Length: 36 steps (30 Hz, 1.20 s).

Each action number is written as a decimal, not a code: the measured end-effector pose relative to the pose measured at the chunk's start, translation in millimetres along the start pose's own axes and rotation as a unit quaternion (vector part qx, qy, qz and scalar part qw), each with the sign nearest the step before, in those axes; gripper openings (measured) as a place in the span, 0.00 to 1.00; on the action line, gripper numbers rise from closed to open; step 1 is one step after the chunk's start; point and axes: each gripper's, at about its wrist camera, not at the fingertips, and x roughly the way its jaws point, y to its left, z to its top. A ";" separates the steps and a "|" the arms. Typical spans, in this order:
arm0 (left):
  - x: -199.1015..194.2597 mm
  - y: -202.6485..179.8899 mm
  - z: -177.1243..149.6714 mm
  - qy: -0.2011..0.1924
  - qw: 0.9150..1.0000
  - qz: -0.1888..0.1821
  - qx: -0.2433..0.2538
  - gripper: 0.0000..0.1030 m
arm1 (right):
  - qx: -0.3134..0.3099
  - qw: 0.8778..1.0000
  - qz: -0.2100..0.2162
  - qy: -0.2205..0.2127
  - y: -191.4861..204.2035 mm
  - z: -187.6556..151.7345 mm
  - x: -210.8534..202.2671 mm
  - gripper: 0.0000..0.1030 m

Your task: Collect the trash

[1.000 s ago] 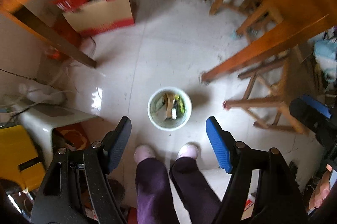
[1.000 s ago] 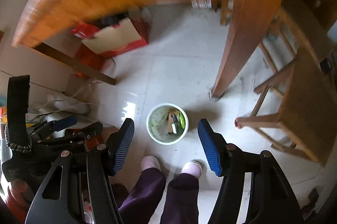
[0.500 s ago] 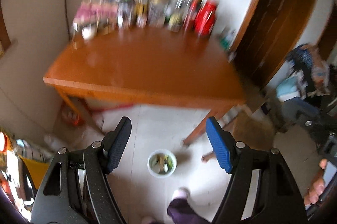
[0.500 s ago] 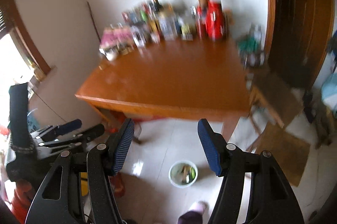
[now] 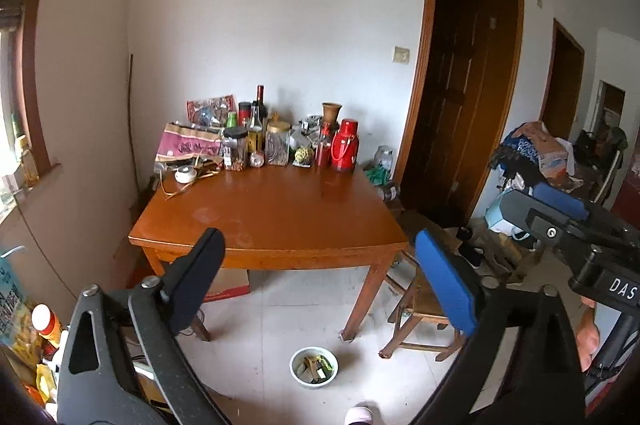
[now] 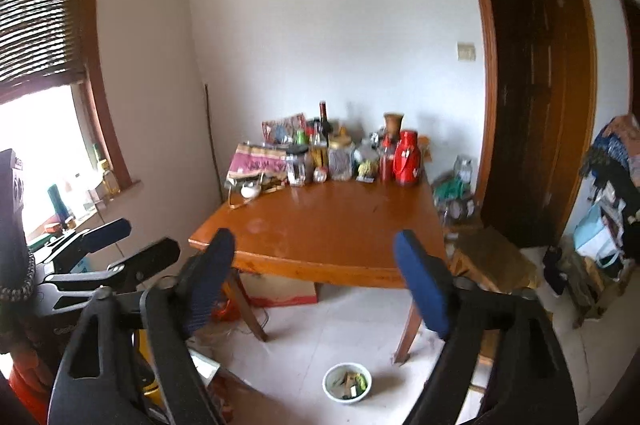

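Note:
A small white trash bin (image 5: 314, 368) holding wrappers and scraps stands on the tiled floor in front of the table; it also shows in the right wrist view (image 6: 347, 383). My left gripper (image 5: 320, 285) is open and empty, held high and well above the bin. My right gripper (image 6: 316, 285) is open and empty at a similar height. The right gripper also shows at the right edge of the left wrist view (image 5: 560, 221), and the left gripper shows at the left of the right wrist view (image 6: 108, 245).
A wooden table (image 5: 264, 221) stands against the far wall, with bottles, jars, a red thermos (image 5: 345, 151) and bags along its back edge. A wooden chair (image 5: 420, 305) stands at its right. A cardboard box (image 6: 280, 291) lies under it. Dark doors are at the right.
Both grippers have swung up from pointing down at the bin and my feet to looking level across the room. The bin now lies low in both views. Both stay open.

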 end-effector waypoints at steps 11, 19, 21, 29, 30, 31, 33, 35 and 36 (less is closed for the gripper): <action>-25.4 1.9 -5.4 -0.013 1.000 -0.012 0.007 0.96 | 0.010 1.000 -0.008 -0.002 8.3 -2.1 -22.5 0.87; -26.7 -3.1 -5.2 -0.012 1.000 -0.015 0.006 0.96 | 0.009 1.000 -0.014 0.001 14.5 -5.9 -26.0 0.87; -31.0 -4.4 -5.4 -0.012 1.000 -0.017 0.009 0.96 | 0.009 1.000 -0.014 0.002 14.7 -7.2 -28.0 0.87; -32.9 -6.2 -4.1 -0.012 1.000 -0.023 0.012 0.96 | 0.012 1.000 -0.020 0.007 14.8 -8.2 -31.9 0.87; -32.5 -5.8 -4.2 -0.012 1.000 -0.023 0.013 0.96 | 0.012 1.000 -0.020 0.007 14.4 -8.5 -31.7 0.87; -32.3 -6.2 -3.9 -0.013 1.000 -0.022 0.014 0.96 | 0.011 1.000 -0.020 0.008 14.1 -8.3 -31.9 0.87; -32.1 -8.0 -3.9 -0.013 1.000 -0.021 0.014 0.96 | 0.011 1.000 -0.021 0.009 13.6 -7.3 -33.7 0.87; -32.0 -8.3 -3.9 -0.013 1.000 -0.022 0.013 0.96 | 0.011 1.000 -0.021 0.009 13.0 -8.2 -33.5 0.87; -31.9 -8.7 -3.8 -0.013 1.000 -0.022 0.014 0.96 | 0.011 1.000 -0.021 0.009 12.9 -7.5 -34.6 0.87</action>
